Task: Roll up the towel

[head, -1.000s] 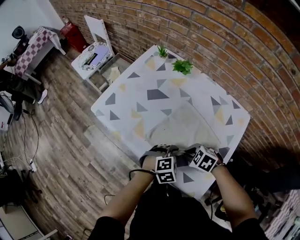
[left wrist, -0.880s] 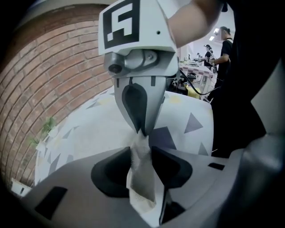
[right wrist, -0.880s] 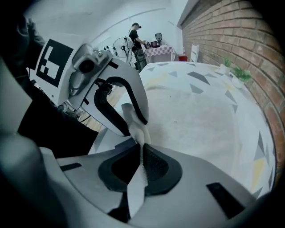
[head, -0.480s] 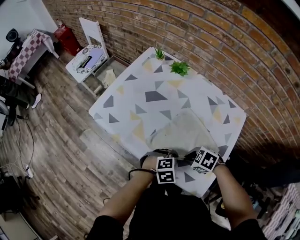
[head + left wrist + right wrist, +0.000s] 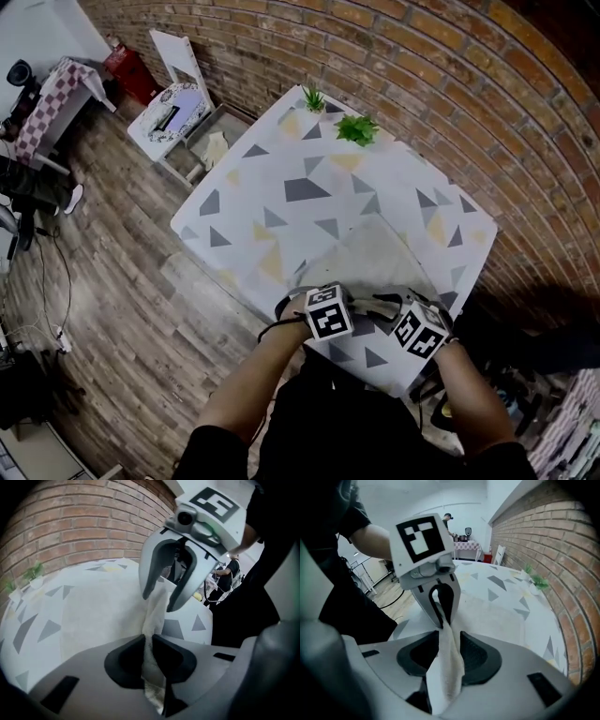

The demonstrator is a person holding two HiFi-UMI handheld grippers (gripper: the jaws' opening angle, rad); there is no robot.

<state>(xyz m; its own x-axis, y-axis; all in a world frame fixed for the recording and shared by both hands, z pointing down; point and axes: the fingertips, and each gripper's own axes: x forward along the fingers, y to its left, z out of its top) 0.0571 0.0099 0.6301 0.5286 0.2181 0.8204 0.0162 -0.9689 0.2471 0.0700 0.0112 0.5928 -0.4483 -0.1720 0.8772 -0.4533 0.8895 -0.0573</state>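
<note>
A pale beige towel (image 5: pixel 375 253) lies flat on the patterned table (image 5: pixel 272 187), with its near edge lifted into a ridge. My left gripper (image 5: pixel 314 298) (image 5: pixel 149 644) is closing and its pads pinch that raised edge. In the right gripper view the left gripper (image 5: pixel 441 620) shows ahead, clamped on the cloth. My right gripper (image 5: pixel 398 305) (image 5: pixel 449 644) is opening. The towel edge (image 5: pixel 445 667) still hangs between its pads. In the left gripper view the right gripper (image 5: pixel 158 599) has its fingers spread around the fold.
Two small potted plants (image 5: pixel 314 98) (image 5: pixel 356 129) stand at the table's far edge by the brick wall (image 5: pixel 450 84). A white chair (image 5: pixel 178 103) and a table with a checked cloth (image 5: pixel 52 94) stand on the wooden floor to the left.
The left gripper's marker cube has rolled and shifted slightly away from me. The right gripper's cube has come nearer to me and to the right. The towel's flat part stays put.
</note>
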